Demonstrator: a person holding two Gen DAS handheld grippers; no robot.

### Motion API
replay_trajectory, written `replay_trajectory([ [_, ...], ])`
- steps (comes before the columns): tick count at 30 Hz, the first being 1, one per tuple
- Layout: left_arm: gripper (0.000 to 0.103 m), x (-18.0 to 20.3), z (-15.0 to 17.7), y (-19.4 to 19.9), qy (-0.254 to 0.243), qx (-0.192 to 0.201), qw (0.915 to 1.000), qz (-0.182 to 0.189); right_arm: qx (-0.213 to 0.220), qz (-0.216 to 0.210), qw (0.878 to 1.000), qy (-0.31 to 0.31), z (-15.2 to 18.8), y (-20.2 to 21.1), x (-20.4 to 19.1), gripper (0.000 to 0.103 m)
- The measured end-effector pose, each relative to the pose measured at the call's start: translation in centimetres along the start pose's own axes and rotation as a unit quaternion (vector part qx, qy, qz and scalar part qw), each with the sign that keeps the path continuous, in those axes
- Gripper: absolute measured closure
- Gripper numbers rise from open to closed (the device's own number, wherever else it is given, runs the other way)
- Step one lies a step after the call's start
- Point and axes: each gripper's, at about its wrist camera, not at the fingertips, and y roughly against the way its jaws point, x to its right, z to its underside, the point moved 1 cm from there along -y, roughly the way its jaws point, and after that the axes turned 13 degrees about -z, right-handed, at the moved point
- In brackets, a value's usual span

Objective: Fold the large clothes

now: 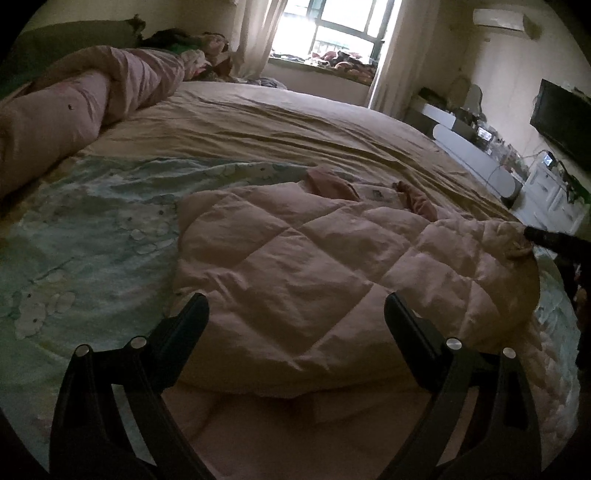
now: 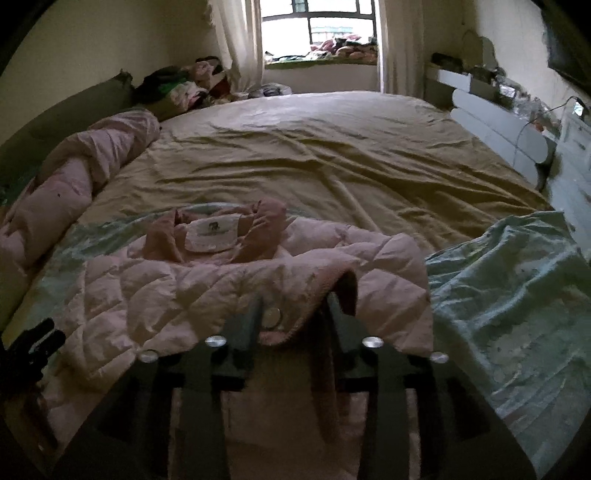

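A pale pink quilted jacket (image 1: 314, 258) lies spread on the bed, its collar and white label (image 2: 212, 232) toward the window. My left gripper (image 1: 295, 306) hovers just above the jacket's near part with its jaws wide apart and nothing between them. My right gripper (image 2: 295, 308) is at the jacket's right edge. Its jaws stand partly apart with a pink flap carrying a round snap button (image 2: 272, 317) lying between them; the fingers do not appear to press it. A finger of the right gripper (image 1: 535, 236) shows at the jacket's far right corner in the left wrist view.
The jacket rests on a light green patterned blanket (image 2: 509, 295) over a tan sheet (image 2: 314, 155). A rolled pink duvet (image 1: 74, 110) runs along the left side. White drawers and cluttered shelves (image 1: 480, 158) stand right of the bed, with a window (image 2: 317, 29) beyond.
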Motion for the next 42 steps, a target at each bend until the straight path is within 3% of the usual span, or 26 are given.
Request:
replay_trajectory([
  [3, 0.014, 0.2, 0.1, 0.1, -0.002, -0.002, 1.0000, 0.005, 0.036, 0.018, 0.999, -0.004, -0.6, 1.8, -0.3, 0.038],
  [4, 0.014, 0.2, 0.1, 0.1, -0.002, -0.004, 1.0000, 0.006, 0.045, 0.014, 0.999, -0.002, -0.8, 2.2, -0.5, 0.035],
  [10, 0.014, 0.7, 0.6, -0.9, -0.013, -0.027, 0.9995, 0.004, 0.038, -0.027, 0.998, 0.031, -1.5, 1.3, -4.2, 0.033],
  [13, 0.015, 0.5, 0.9, -1.7, -0.011, -0.045, 0.9989, 0.007, 0.011, -0.055, 0.997, 0.050, -1.1, -0.6, -7.0, 0.028],
  [20, 0.015, -0.3, 2.0, -3.6, 0.006, -0.081, 0.9965, 0.018, -0.054, -0.100, 0.988, 0.103, 0.2, -4.9, -12.6, 0.028],
  [27, 0.015, -0.7, 2.3, -4.1, 0.020, -0.092, 0.9950, 0.032, -0.119, -0.078, 0.983, 0.115, 1.1, -8.5, -12.5, 0.026],
  [31, 0.015, -0.8, 2.3, -4.2, 0.019, -0.096, 0.9946, 0.034, -0.196, -0.059, 0.973, 0.110, 3.4, -12.8, -11.0, 0.022],
  [36, 0.015, -0.4, 2.4, -4.6, 0.009, -0.099, 0.9947, 0.026, -0.189, -0.039, 0.975, 0.111, 5.5, -15.5, -10.6, 0.019],
  [42, 0.015, -0.4, 2.5, -4.8, 0.015, -0.100, 0.9945, 0.029, -0.185, -0.036, 0.976, 0.107, 5.6, -15.4, -10.7, 0.019],
])
